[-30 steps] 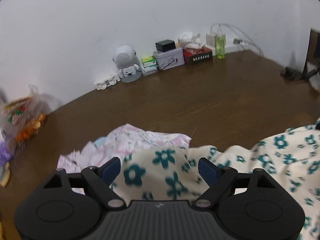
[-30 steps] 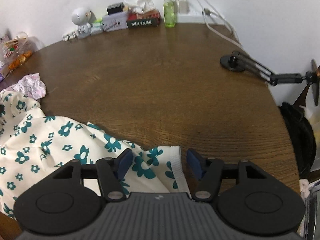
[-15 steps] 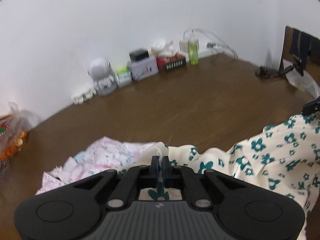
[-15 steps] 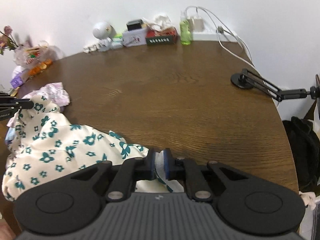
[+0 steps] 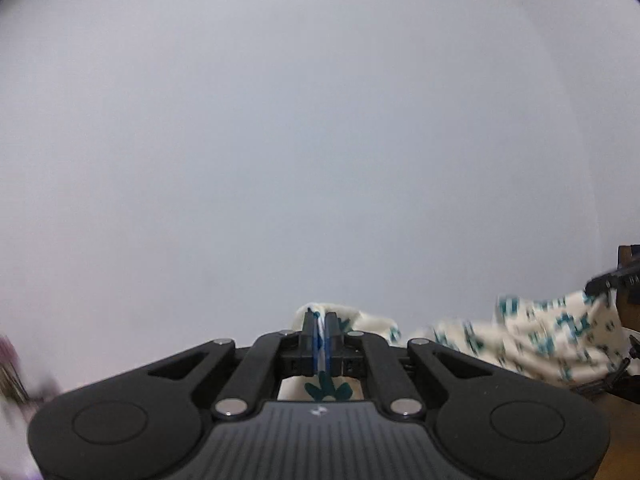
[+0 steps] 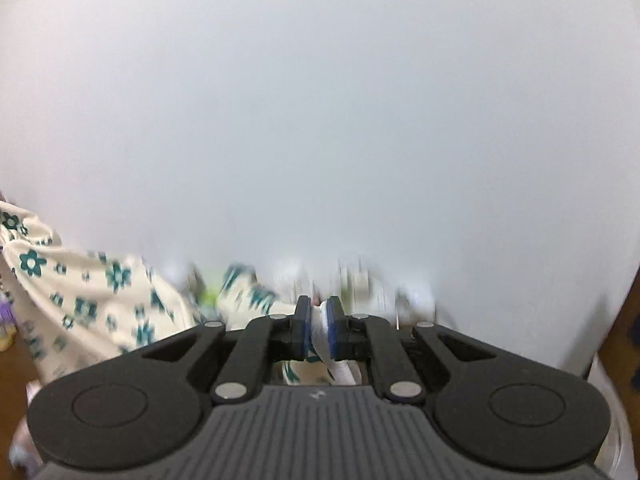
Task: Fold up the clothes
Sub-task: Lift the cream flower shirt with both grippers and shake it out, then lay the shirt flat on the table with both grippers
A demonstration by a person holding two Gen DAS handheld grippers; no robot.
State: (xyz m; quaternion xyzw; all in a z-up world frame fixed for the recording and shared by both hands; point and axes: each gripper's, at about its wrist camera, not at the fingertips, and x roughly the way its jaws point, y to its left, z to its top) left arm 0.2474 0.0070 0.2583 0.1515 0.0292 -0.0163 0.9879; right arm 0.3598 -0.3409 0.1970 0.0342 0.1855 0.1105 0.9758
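A cream garment with teal flowers (image 5: 552, 336) hangs lifted in the air between both grippers. My left gripper (image 5: 320, 326) is shut on one edge of it, and the cloth bunches over and below its pads. The fabric stretches off to the right in the left wrist view, blurred by motion. My right gripper (image 6: 319, 320) is shut on another edge of the same garment (image 6: 80, 292), which drapes away to the left. Both grippers face a plain white wall.
A white wall (image 5: 320, 140) fills most of both views. Blurred items along the back of the table (image 6: 360, 284) show just above the right gripper. Brown table surface (image 5: 624, 452) appears at the lower right, and the other gripper's dark body (image 5: 616, 278) at the right edge.
Both grippers closed on the flowered garment's edges, then rose steeply and tipped upward, lifting the cloth off the table. The tabletop dropped out of view and the wall took its place.
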